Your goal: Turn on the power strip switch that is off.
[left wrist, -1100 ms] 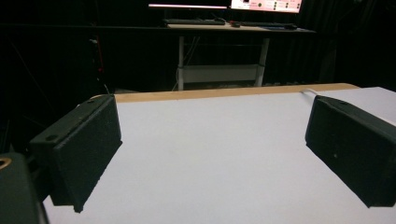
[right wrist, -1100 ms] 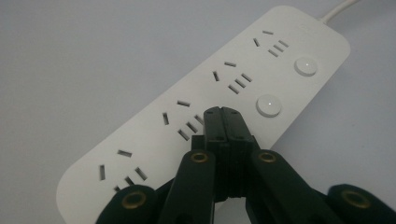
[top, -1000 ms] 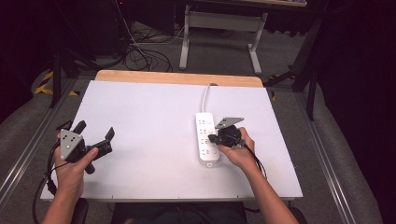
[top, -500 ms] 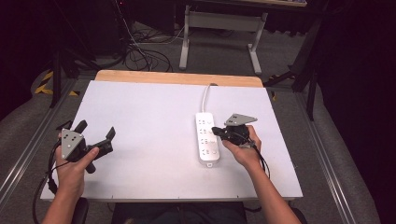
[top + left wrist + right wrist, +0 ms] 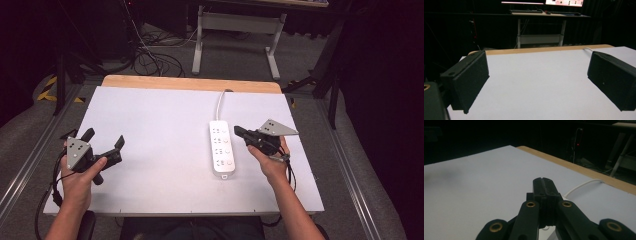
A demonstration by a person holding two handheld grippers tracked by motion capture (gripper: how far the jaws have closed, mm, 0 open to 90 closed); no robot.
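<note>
A white power strip [image 5: 221, 147] lies flat on the white table [image 5: 160, 115], right of centre, and its white cord [image 5: 220, 102] runs to the far edge. My right gripper [image 5: 238, 132] hovers just right of the strip, pointing left toward it, jaws shut with nothing between them. In the right gripper view the shut jaws [image 5: 543, 183] point across the table, with the cord [image 5: 584, 185] curving beyond them. My left gripper [image 5: 104, 138] sits at the near left of the table, open and apart from the strip. The left gripper view looks between the wide jaws [image 5: 537, 82] onto bare tabletop.
A wooden strip [image 5: 190, 82] borders the table's far edge. Behind it stand a metal desk frame [image 5: 235, 35] and loose cables on the floor [image 5: 150, 57]. Metal rails [image 5: 350, 165] run along both sides of the table.
My right gripper has lifted and drawn to the right, from over the power strip to beside its right edge, still shut. The left gripper has stayed put.
</note>
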